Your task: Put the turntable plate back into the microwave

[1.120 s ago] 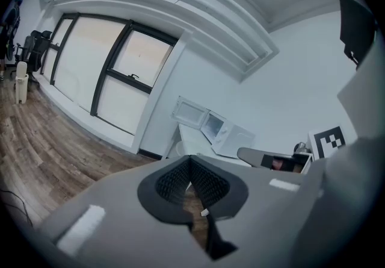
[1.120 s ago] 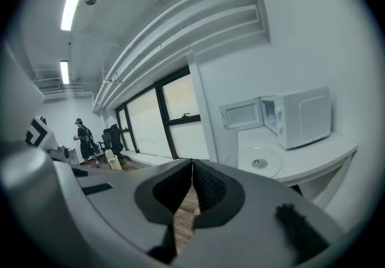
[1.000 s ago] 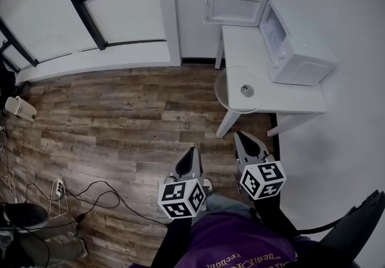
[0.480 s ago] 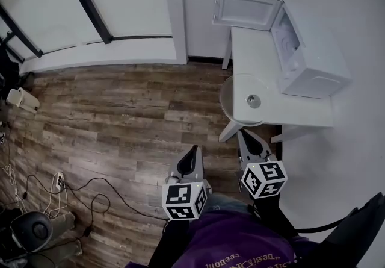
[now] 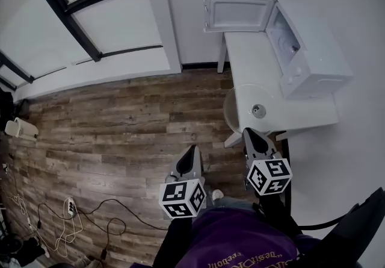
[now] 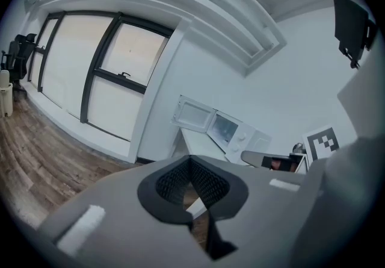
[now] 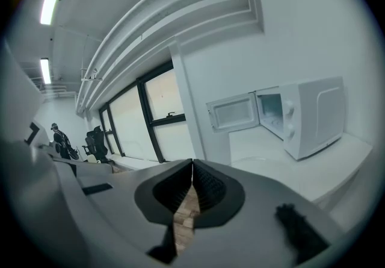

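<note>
The clear glass turntable plate (image 5: pixel 248 106) lies on the white table (image 5: pixel 255 56), its rim hanging over the near edge, with a small round hub (image 5: pixel 258 110) at its middle. Behind it stands the white microwave (image 5: pixel 313 50) with its door (image 5: pixel 237 12) swung open to the left. My right gripper (image 5: pixel 249 134) is shut and empty, its tip just short of the plate's rim. My left gripper (image 5: pixel 192 152) is shut and empty over the wooden floor, left of the table. The left gripper view shows the microwave (image 6: pixel 234 132) ahead; the right gripper view shows the microwave (image 7: pixel 310 116) and table (image 7: pixel 289 167).
Tall windows with black frames (image 5: pixel 90 26) line the far wall beyond the wooden floor (image 5: pixel 108 128). Cables and a power strip (image 5: pixel 67 209) lie at the lower left. A black chair part (image 5: pixel 361 224) sits at the bottom right. An office chair (image 7: pixel 95 143) stands far off.
Both grippers have come closer to the table; the plate and microwave now lie nearer the right gripper's tip. Both stay shut and empty.
</note>
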{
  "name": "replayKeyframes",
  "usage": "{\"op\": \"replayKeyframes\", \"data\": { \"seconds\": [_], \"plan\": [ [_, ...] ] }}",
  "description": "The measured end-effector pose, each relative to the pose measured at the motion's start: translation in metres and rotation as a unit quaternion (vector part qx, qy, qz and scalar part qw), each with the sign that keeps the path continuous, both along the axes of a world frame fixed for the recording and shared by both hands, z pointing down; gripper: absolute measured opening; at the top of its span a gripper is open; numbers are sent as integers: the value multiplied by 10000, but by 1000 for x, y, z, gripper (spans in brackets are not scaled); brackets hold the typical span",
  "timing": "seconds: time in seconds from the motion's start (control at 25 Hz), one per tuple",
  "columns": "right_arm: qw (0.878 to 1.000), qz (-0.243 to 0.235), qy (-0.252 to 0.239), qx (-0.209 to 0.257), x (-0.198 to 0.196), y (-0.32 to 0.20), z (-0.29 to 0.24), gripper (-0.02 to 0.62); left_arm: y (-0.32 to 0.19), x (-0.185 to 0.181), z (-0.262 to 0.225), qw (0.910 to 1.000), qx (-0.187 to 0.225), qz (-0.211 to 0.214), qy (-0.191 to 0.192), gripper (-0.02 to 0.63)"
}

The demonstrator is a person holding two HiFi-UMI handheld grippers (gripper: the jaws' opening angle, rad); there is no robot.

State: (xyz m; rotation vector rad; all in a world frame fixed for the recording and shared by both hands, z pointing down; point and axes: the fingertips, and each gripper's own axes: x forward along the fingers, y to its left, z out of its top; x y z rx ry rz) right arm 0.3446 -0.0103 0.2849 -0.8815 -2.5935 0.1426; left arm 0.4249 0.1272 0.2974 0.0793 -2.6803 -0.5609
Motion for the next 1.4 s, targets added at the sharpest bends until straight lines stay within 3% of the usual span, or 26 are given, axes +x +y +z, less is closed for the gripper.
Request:
{"op": "replayKeyframes", "data": {
  "seconds": [0.24, 0.4, 0.6, 0.8, 1.04, 1.24, 1.4],
  "plan": [
    [9999, 71, -53, -89, -31, 51, -8, 9, 48, -31, -8, 9977, -571, 335, -117, 3],
    [10000, 38, -38, -60, -44, 90, -8, 9, 87, -44, -11, 9976, -558, 387, -163, 3],
    [10000, -4, 4, 14, -54, 125, -1, 9, 124, -50, -6, 9941, -919, 523, -233, 3],
    [9998, 56, 129, 130, -61, 136, 8, 9, 144, -60, -6, 9966, -637, 427, -308, 3],
    [9992, 339, 49, 190, -90, 133, 10, 9, 142, -91, -8, 9953, -333, 676, -615, 4],
    [9982, 564, 115, 149, -128, 131, 14, 9, 133, -131, 10, 9927, -170, 1174, -196, 3],
    [9960, 870, 179, 54, -168, 125, 18, 9, 129, -181, 12, 9893, -99, 1452, -132, 3]
  ]
}}
